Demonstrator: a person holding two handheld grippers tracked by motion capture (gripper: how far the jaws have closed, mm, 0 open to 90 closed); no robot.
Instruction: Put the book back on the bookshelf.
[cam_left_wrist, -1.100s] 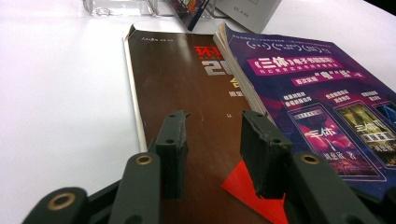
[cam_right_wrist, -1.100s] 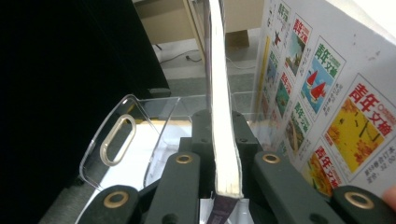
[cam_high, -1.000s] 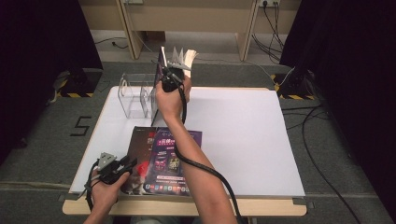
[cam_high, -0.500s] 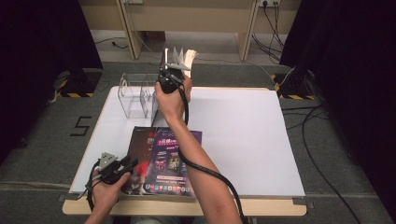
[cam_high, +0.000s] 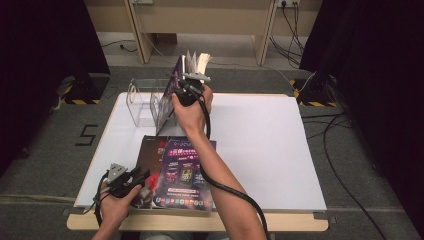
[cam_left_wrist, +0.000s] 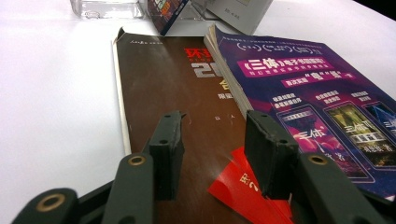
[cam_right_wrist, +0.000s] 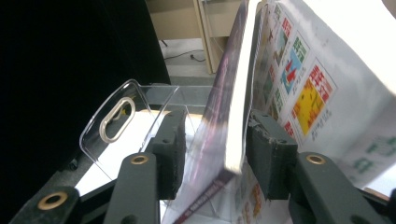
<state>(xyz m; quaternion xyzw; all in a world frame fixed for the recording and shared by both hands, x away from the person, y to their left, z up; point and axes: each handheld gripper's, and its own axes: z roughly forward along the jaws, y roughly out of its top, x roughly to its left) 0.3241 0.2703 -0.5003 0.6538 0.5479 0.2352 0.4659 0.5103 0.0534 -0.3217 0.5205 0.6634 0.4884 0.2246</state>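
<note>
Right tongs (cam_high: 189, 86) still gripping upright book (cam_right_wrist: 229, 112), left tongs (cam_left_wrist: 212, 140) barely shifted

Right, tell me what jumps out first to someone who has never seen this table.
The right hand-held gripper holds a purple-covered book upright between its jaws at the clear plastic rack at the table's far left. Near the front edge, a purple magazine lies partly over a brown book, both flat. The left hand-held gripper rests open at the brown book's near corner, its jaws apart above the cover.
</note>
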